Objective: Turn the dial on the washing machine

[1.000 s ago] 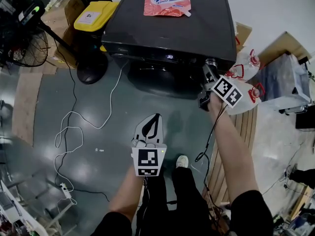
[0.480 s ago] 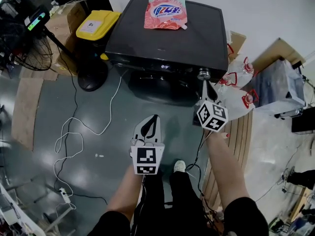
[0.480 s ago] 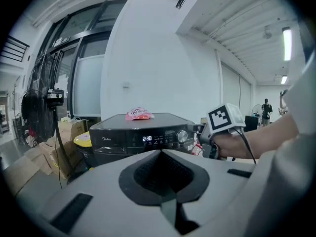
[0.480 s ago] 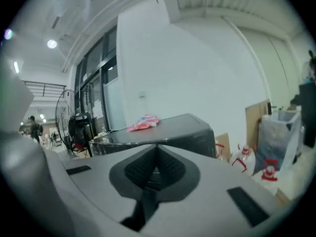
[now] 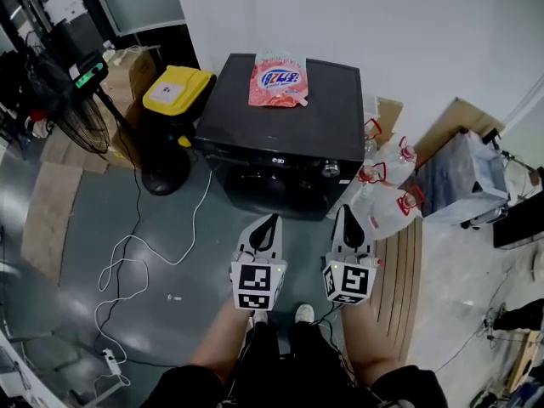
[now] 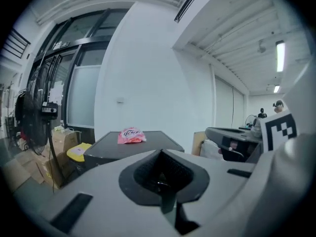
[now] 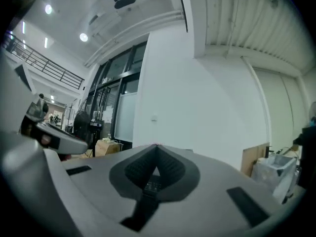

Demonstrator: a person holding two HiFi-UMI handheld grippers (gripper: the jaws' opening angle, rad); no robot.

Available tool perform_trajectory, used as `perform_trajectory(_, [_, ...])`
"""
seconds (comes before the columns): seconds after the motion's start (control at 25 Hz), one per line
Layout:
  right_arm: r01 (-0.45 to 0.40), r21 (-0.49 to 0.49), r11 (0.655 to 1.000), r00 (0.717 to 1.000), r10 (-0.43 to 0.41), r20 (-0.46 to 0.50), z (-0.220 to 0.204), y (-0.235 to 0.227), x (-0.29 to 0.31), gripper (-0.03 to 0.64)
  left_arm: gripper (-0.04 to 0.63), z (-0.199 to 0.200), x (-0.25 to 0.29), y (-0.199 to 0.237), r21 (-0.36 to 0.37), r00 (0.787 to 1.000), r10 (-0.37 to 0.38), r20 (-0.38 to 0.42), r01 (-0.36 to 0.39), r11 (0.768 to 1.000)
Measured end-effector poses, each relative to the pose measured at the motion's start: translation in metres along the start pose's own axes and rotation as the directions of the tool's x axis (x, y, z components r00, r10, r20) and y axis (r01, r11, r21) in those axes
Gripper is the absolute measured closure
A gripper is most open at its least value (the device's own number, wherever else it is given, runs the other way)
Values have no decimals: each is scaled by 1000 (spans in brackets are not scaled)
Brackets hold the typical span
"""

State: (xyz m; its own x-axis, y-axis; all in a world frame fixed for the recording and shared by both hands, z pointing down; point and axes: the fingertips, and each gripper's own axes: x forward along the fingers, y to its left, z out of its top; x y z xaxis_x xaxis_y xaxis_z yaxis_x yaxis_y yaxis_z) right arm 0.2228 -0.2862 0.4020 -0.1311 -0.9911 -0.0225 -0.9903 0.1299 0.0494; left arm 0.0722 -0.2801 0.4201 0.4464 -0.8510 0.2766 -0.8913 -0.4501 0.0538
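The black washing machine (image 5: 280, 109) stands against the white wall, with a silver dial (image 5: 331, 169) at the right end of its front panel. A pink detergent pouch (image 5: 277, 81) lies on its lid, and the pink detergent pouch (image 6: 130, 136) also shows in the left gripper view. My left gripper (image 5: 272, 218) and right gripper (image 5: 345, 211) are held side by side in front of the machine, well clear of the dial, both pointing at it. Each has its jaws shut with nothing between them. The same closed, empty tips show as the left gripper (image 6: 160, 152) and right gripper (image 7: 157, 148) in their own views.
A yellow-lidded bin (image 5: 176, 91) and a standing fan (image 5: 81, 113) are left of the machine. A white cable (image 5: 127, 253) trails over the grey floor. Plastic bags (image 5: 387, 189) and a wooden board (image 5: 404, 262) lie at the right.
My right gripper has let go of the dial, drawn back beside the left one and shut. The head view has pulled away from the machine, which now looks smaller.
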Motion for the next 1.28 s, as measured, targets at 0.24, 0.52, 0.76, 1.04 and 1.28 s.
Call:
perform_trajectory(0.24, [57, 66, 996, 998, -55, -20, 41, -6, -52, 617, 583, 43, -36, -22, 41, 999, -32, 30, 31, 999])
perform_trajectory(0.52, [39, 88, 995, 999, -41, 16, 81, -15, -63, 617, 583, 94, -61, -28, 95, 994, -12, 107, 2, 995])
perform_trajectory(0.76, [3, 80, 997, 999, -7, 43, 97, -8, -65, 617, 583, 103, -69, -32, 94, 992, 4, 123, -16, 995])
perform_trajectory(1.04, [-41, 89, 995, 998, 37, 42, 97, 4, -66, 617, 583, 98, -75, -35, 95, 993, 13, 120, -24, 995])
perform_trajectory(1.28, [-40, 93, 995, 998, 36, 50, 103, 7, -65, 617, 583, 104, -81, -31, 87, 991, 16, 134, -28, 996])
